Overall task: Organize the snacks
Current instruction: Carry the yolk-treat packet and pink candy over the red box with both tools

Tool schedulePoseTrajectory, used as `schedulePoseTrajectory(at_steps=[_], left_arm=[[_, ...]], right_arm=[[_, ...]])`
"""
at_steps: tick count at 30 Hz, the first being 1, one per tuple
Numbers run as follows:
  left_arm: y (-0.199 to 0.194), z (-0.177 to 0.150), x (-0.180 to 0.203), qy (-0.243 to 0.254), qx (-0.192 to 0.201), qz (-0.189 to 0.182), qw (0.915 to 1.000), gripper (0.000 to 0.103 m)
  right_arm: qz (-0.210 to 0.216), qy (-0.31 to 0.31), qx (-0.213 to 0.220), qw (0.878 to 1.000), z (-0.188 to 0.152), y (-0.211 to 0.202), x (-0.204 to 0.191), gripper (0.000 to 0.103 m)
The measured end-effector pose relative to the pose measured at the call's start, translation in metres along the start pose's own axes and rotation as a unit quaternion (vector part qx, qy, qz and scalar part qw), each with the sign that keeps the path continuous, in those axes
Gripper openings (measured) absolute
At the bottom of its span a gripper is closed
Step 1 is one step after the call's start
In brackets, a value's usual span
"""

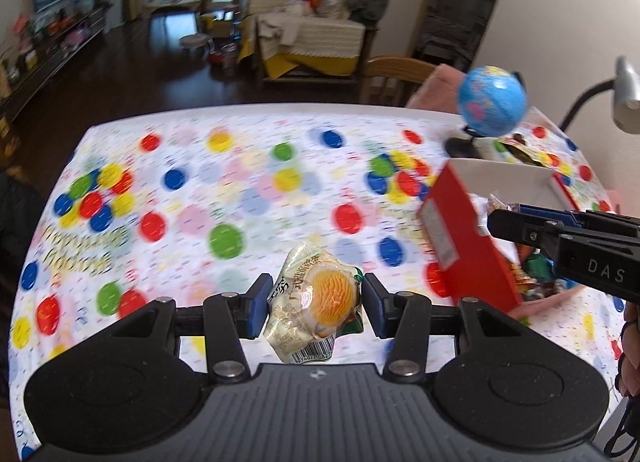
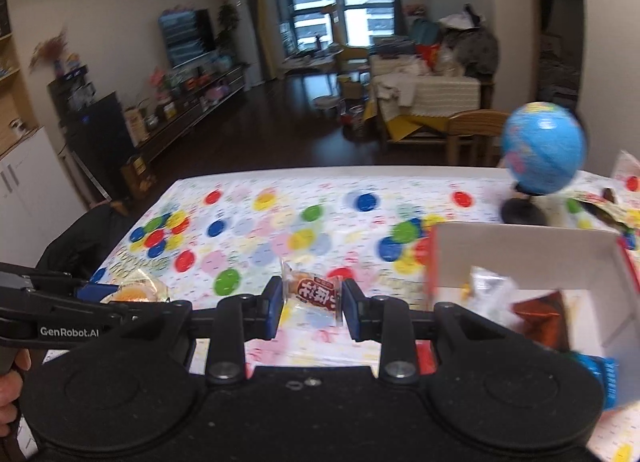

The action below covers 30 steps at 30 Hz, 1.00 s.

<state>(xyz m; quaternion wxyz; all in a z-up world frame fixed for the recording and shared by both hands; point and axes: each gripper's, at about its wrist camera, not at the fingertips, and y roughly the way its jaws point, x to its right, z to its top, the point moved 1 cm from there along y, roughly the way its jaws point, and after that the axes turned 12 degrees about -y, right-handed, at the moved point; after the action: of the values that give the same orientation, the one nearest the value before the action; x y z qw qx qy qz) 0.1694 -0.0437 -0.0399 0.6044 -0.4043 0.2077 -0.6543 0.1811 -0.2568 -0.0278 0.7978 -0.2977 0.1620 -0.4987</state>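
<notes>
My left gripper (image 1: 315, 304) is shut on a clear egg-yolk snack packet (image 1: 316, 302), held above the dotted tablecloth (image 1: 200, 190). The right gripper (image 2: 308, 302) is shut on a small clear packet with a red label (image 2: 314, 294). A red box with a white inside (image 1: 460, 230) stands to the right and holds several wrapped snacks; in the right wrist view the red box (image 2: 532, 250) is just right of my fingers. The right gripper (image 1: 494, 222) reaches over that box in the left wrist view. In the right wrist view the left gripper (image 2: 96, 294) sits at the left with its packet.
A blue globe (image 2: 542, 148) on a black stand sits at the table's far right corner. More snack wrappers (image 2: 604, 206) lie behind the box. A grey lamp head (image 1: 626, 98) hangs at the right. A wooden chair (image 1: 396, 74) stands beyond the table's far edge.
</notes>
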Motion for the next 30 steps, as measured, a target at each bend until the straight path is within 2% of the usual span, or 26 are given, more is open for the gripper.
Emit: schedulePoseTrajectory(at_steps=[9, 18, 30], left_arm=[[0.007, -0.007, 0.074, 0.044, -0.003, -0.031, 0.9985, 0.048], [0.028, -0.017, 0.137, 0.078, -0.015, -0.048, 0.9957, 0.048], [0.068, -0.029, 0.201, 0.115, -0.038, -0.049, 0.9914, 0.048]], right_arm=[[-0.044, 0.032, 0.011, 0.998, -0.027, -0.042, 0.056, 0.030], [-0.077, 0.051, 0.012, 0.996, -0.051, -0.066, 0.106, 0.030], [-0.097, 0.078, -0.004, 0.992, -0.082, -0.066, 0.167, 0.030]])
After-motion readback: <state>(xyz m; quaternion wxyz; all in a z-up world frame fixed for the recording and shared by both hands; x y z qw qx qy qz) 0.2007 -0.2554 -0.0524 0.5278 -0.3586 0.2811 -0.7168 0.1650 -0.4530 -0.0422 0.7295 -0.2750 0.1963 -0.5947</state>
